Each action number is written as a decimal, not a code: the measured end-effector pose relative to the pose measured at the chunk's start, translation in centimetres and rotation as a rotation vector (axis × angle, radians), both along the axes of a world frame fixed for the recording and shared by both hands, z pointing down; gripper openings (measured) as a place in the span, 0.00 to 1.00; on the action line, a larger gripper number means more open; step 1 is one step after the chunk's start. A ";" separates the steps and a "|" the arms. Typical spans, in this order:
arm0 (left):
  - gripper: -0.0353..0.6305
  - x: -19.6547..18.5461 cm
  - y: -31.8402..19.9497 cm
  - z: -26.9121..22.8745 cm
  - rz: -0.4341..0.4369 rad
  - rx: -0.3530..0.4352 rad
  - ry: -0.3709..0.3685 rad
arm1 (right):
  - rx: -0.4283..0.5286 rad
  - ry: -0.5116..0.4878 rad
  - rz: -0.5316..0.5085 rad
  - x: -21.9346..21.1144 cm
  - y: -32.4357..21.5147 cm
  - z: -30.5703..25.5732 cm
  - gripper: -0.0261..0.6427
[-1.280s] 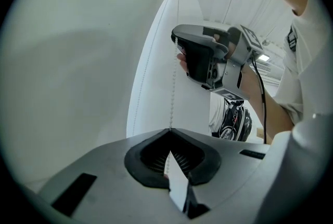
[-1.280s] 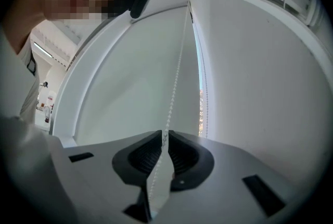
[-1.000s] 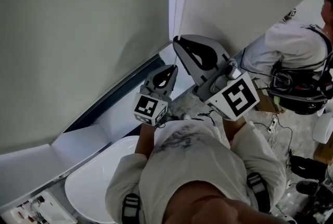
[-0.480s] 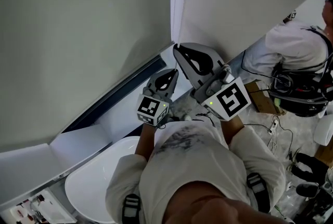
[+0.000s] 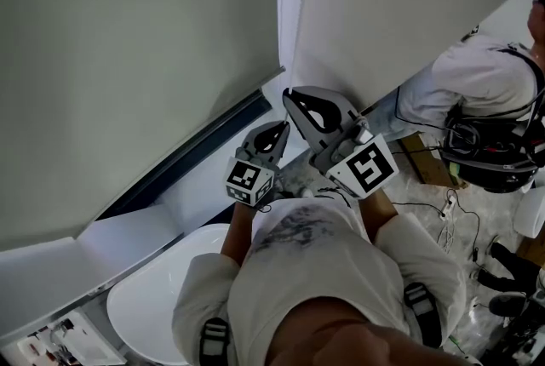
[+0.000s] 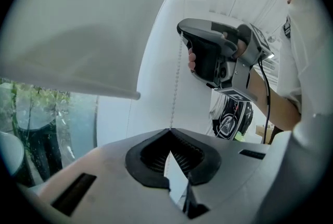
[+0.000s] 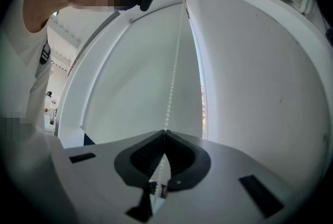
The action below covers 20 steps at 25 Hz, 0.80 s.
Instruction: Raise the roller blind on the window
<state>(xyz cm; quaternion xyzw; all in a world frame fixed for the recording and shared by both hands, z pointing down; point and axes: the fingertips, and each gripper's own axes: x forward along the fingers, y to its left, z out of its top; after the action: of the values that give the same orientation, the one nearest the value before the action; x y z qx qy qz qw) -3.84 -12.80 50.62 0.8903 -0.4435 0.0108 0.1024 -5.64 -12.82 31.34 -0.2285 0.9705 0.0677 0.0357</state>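
White bead chain (image 7: 171, 82) hangs just beside the right edge of the roller blind (image 5: 136, 58). Right gripper (image 5: 291, 94) is pinched on the chain near the blind's bottom corner. Left gripper (image 5: 279, 128) sits just below that corner, jaws also closed on the chain. Glass (image 6: 41, 113) shows under the blind, so it's partly raised. Step looks like hand-over-hand pulling. Next move probably needs one gripper letting go, regripping higher and pulling down.

White window sill (image 5: 183, 196) runs diagonal, white round-edged bench (image 5: 145, 300) just below it. Floor (image 5: 481, 224) off bench's right edge is pretty messy: black cables (image 5: 423, 205), white power strip (image 5: 446, 203), brown cardboard box (image 5: 423, 158), plus dark lumps, can't tell what.
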 end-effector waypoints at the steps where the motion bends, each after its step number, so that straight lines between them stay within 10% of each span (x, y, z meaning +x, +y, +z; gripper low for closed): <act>1: 0.06 0.0 0.0 0.3 0.001 -0.005 0.002 | -0.007 0.004 -0.001 0.1 0.1 0.4 0.13; 20: 0.06 1.4 -0.4 7.5 0.028 -0.126 0.018 | -0.103 0.069 -0.031 1.3 0.4 7.4 0.13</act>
<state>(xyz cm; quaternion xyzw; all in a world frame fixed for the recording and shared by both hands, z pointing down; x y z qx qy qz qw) -2.45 -13.17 58.07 0.8882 -0.4287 0.0321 0.1622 -4.29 -12.40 38.75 -0.2126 0.9768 0.0252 -0.0086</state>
